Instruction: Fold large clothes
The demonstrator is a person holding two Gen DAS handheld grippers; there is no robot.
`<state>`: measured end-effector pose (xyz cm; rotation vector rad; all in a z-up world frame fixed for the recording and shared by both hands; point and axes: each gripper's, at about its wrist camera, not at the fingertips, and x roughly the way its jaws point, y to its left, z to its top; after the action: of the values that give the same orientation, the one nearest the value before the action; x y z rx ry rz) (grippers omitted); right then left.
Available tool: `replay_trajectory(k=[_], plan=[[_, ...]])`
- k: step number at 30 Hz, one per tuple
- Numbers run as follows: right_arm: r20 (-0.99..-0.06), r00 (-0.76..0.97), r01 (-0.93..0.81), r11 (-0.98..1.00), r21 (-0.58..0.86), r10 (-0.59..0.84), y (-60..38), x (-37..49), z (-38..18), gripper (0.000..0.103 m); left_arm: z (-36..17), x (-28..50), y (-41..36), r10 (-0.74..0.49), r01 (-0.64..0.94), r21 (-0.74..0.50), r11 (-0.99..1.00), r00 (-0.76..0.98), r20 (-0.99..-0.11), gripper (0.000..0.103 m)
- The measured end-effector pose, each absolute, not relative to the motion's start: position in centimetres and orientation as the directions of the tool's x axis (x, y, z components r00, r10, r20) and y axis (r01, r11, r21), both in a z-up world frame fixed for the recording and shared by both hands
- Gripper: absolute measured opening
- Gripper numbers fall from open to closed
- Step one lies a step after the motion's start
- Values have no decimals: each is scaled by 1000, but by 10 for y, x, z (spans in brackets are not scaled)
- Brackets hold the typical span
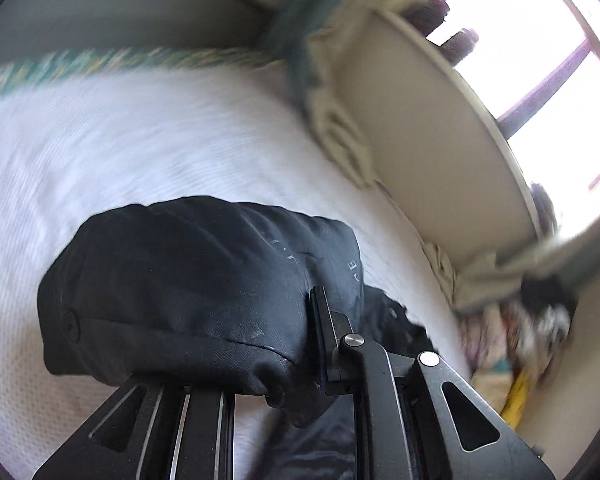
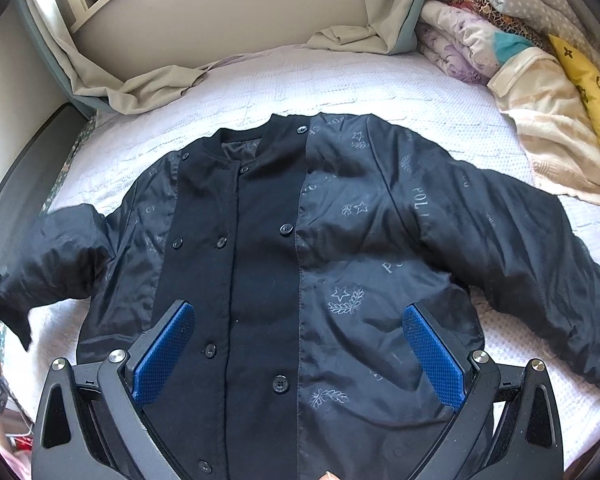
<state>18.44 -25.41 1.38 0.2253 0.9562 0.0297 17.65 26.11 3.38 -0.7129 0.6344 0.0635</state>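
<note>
Black jacket (image 2: 300, 248) lies front-up on the bed (image 2: 380, 80). Left gripper (image 1: 320, 360) pinches the left sleeve (image 1: 188, 280); right gripper (image 2: 296, 356) hovers, jaws spread. Fold sleeve flat across chest.

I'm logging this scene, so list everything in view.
black padded button-front jacket: one, black, spread front-up on the bed
jacket sleeve: one, black, lifted at the left
white textured bedspread: one, white, under the jacket
beige crumpled curtain: one, beige, head of bed
pile of folded quilts: several, pastel, far right corner
yellow patterned cushion: one, yellow, on the pile
left gripper: jaws shut on sleeve
right gripper: jaws open above the jacket
</note>
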Motion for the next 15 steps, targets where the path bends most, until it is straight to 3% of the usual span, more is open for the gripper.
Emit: replay_trajectory(k=[7, 13, 15], plan=[[-806, 585, 103, 978, 184, 90, -261, 186, 17, 103, 76, 224, 124, -252, -17, -426, 904, 786, -565, 19], [-811, 580, 125, 976, 177, 73, -270, 187, 14, 103, 39, 246, 13, -308, 130, -310, 942, 700, -644, 20], [-817, 574, 130, 978, 162, 59, -272, 189, 11, 103, 15, 245, -6, -308, 155, -277, 948, 661, -685, 34]])
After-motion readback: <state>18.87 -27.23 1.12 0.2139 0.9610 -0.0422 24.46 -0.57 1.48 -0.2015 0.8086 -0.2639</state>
